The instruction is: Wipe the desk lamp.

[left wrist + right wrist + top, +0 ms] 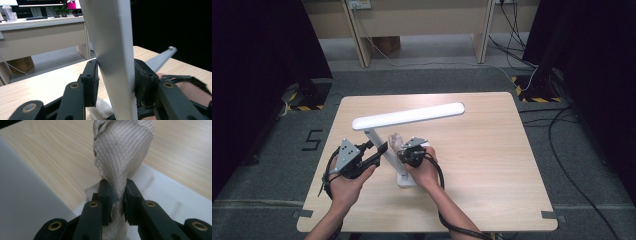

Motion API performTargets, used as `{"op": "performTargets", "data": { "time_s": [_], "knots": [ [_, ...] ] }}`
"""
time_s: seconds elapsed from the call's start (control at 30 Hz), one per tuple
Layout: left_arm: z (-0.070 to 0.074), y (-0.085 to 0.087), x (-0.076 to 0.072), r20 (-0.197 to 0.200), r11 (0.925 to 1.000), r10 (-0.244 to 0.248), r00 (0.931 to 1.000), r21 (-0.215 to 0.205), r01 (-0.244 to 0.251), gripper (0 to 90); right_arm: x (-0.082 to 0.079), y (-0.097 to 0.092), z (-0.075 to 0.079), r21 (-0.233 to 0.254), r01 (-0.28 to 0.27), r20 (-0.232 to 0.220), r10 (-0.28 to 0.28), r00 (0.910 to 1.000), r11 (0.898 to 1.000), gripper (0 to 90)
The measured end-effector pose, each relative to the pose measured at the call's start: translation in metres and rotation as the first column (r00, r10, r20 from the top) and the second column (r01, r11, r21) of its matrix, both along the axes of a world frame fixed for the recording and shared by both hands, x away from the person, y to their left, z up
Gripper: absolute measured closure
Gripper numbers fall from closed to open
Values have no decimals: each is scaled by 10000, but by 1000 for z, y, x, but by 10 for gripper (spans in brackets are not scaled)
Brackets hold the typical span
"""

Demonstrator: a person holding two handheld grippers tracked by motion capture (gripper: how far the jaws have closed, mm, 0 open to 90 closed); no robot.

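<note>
Lamp [384,150]: white desk lamp standing near the middle of the table [482,150], its long light bar [408,116] stretched out over the wood.
Left gripper [381,151]: jaws clamped on either side of the lamp's slanted white arm, pads pressing on it.
Right gripper [404,148]: just right of the lamp's arm, above the lamp's base, jaws pinched on a cloth.
Cloth [122,152]: beige, waffle-textured, bunched upward from the jaws, beside the lamp's arm.
</note>
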State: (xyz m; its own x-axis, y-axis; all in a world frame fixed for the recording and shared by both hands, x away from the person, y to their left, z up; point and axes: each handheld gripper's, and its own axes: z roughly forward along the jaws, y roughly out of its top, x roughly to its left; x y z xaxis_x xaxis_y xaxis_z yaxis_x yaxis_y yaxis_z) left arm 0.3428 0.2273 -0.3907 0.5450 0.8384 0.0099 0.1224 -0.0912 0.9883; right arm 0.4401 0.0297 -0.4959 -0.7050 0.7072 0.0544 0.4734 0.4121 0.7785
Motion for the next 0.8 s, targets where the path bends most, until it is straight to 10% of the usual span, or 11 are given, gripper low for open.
{"op": "performTargets", "data": {
  "time_s": [0.2, 0.27, 0.33, 0.53, 0.8],
  "knots": [
    [-1, -1, -1, 48, 10000, 96, 9999, -13, -96, 583, 1, -44, -3, -388, 1278, 109, -1275, 9918, 9910, 787],
    [-1, -2, -1, 61, 9999, 111, 9999, -12, -111, 583, 0, -54, 0, -1248, 1737, 646, -1667, 9839, 9769, 787],
    [-2, -2, 0, 72, 9999, 98, 9999, -44, -97, 582, 2, -60, 2, -784, 1916, 415, -1889, 9811, 9783, 786],
    [-2, -1, -1, 50, 10000, 72, 10000, -45, -72, 581, 16, -27, 15, 187, 920, 452, -928, 9947, 9956, 784],
    [-3, -1, -1, 16, 10000, 14, 10000, 10, -14, 577, 23, 6, 1, -205, 406, 190, -403, 9990, 9990, 783]
  ]
}}
